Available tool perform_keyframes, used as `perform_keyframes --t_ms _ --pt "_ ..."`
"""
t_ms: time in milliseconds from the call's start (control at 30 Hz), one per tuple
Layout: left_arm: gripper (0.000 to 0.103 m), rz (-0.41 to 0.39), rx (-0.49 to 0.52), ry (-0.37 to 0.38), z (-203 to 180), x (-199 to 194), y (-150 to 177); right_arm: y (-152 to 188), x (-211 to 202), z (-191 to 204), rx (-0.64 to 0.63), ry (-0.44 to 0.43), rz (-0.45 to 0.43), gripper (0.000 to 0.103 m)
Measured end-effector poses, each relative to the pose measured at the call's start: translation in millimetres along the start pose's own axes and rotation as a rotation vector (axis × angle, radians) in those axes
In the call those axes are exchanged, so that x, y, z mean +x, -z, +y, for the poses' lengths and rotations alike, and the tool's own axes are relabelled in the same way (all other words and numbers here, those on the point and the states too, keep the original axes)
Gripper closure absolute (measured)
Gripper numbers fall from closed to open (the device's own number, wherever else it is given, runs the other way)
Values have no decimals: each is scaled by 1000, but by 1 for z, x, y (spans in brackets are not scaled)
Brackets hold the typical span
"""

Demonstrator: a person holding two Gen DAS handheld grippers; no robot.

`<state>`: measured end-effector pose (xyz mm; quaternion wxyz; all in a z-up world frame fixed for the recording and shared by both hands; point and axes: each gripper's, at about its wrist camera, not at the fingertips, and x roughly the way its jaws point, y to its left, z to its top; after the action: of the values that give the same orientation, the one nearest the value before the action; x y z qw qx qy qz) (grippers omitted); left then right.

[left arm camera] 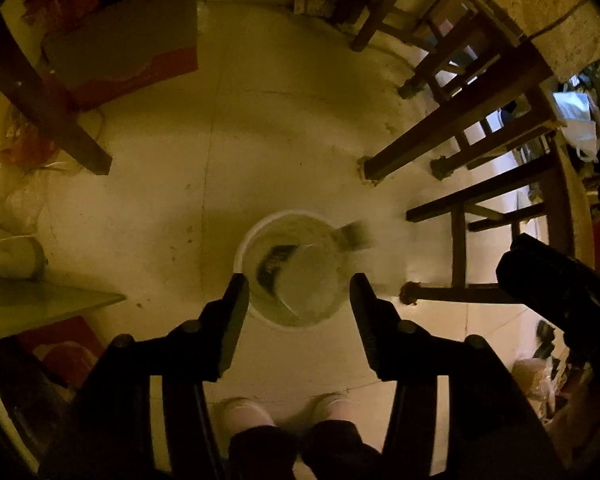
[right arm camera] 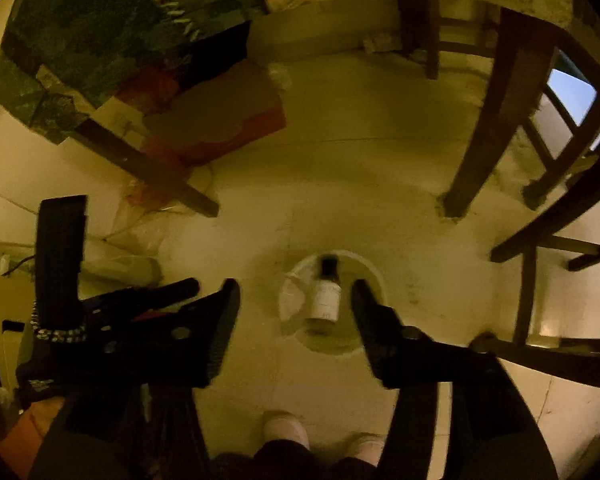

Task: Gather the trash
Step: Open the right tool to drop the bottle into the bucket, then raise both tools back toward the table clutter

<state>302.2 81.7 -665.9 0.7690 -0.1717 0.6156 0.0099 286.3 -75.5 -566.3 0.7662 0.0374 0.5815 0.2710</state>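
A round white bin (left arm camera: 256,232) stands on the pale floor straight below both grippers. In it lie a dark printed packet (left arm camera: 274,264) and a clear plastic piece (left arm camera: 310,282). My left gripper (left arm camera: 298,292) hangs open above the bin, and nothing touches its pads. A blurred small bottle (left arm camera: 354,234) shows at the bin's right rim. In the right wrist view that bottle (right arm camera: 326,294), dark-capped with a white label, sits over the bin (right arm camera: 370,276) beside a crumpled white piece (right arm camera: 294,300). My right gripper (right arm camera: 296,292) is open, its pads apart from the bottle.
Dark wooden chair and table legs (left arm camera: 452,120) crowd the right side, and another leg (left arm camera: 48,108) slants at left. A red and grey cardboard box (left arm camera: 128,52) lies at the back left, with plastic bags (left arm camera: 16,200) nearby. The person's pale shoes (left arm camera: 244,416) stand close to the bin.
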Motion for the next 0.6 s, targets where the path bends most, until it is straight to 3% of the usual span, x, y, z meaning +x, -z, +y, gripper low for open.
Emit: perform_keyframes --t_ms 233,600 --pt "52 -21 33 -54 -13 -40 0 -6 -27 2 2 41 16 48" --pt "52 -94 63 -53 -49 -177 -4 -30 -119 41 -39 68 1 48"
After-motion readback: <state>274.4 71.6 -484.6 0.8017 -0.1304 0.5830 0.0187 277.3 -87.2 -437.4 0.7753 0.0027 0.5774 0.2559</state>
